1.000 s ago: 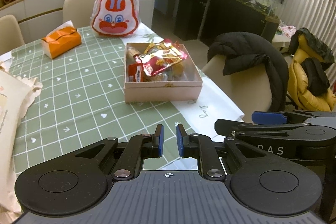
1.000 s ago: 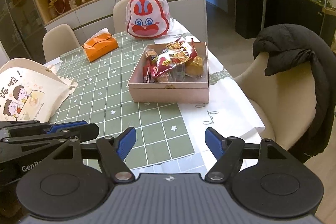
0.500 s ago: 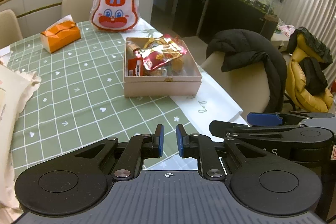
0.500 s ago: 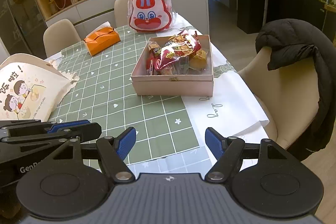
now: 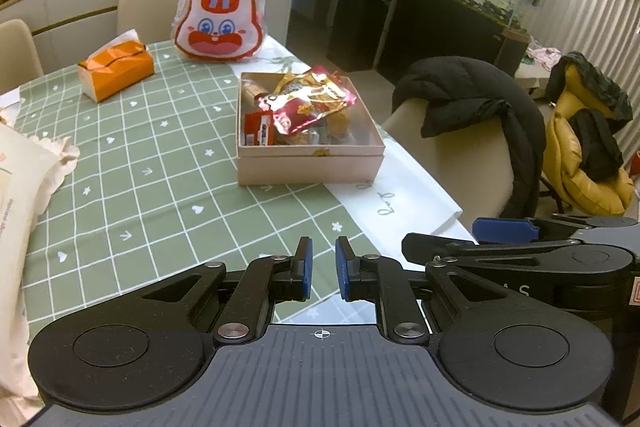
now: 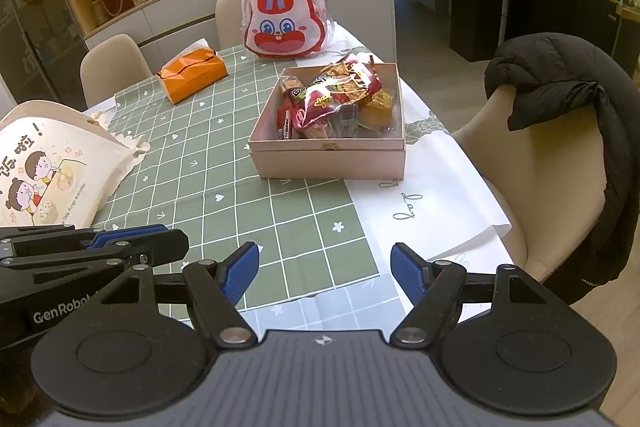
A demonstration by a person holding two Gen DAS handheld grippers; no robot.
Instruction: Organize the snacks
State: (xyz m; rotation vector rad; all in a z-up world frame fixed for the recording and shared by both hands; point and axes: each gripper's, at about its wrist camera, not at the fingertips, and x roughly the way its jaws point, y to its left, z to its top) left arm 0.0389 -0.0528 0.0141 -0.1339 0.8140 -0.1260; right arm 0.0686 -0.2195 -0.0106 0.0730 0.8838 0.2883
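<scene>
My two grippers hang above the near edge of the dining table (image 6: 224,187), neither holding anything. The left gripper (image 5: 321,269) has its blue pads drawn almost together, only a narrow slit between them and nothing in it; the right gripper (image 6: 325,273) stands with its jaws well apart and empty. In my left wrist view the right gripper shows at the lower right, side on; in my right wrist view the left one shows at the lower left.

The snacks (image 6: 336,99) lie piled in an open pink box (image 6: 332,159) that sits toward the right edge of the table, partly on the green checked cloth (image 6: 192,163) and partly on the white cloth (image 6: 436,203) that hangs over that edge. A red and gold packet (image 5: 310,103) lies on top of the heap, with a small red wrapper (image 5: 258,127) standing against the box's left wall.

Beyond the box, at the far edge of the table, a rabbit-faced bag (image 6: 282,23) stands upright. To its left lies an orange tissue box (image 6: 194,75). A cream tote bag (image 6: 52,163) printed with cartoon children rests at the left edge. A black jacket (image 6: 572,99) is draped over the chair (image 6: 540,163) beside the right edge
</scene>
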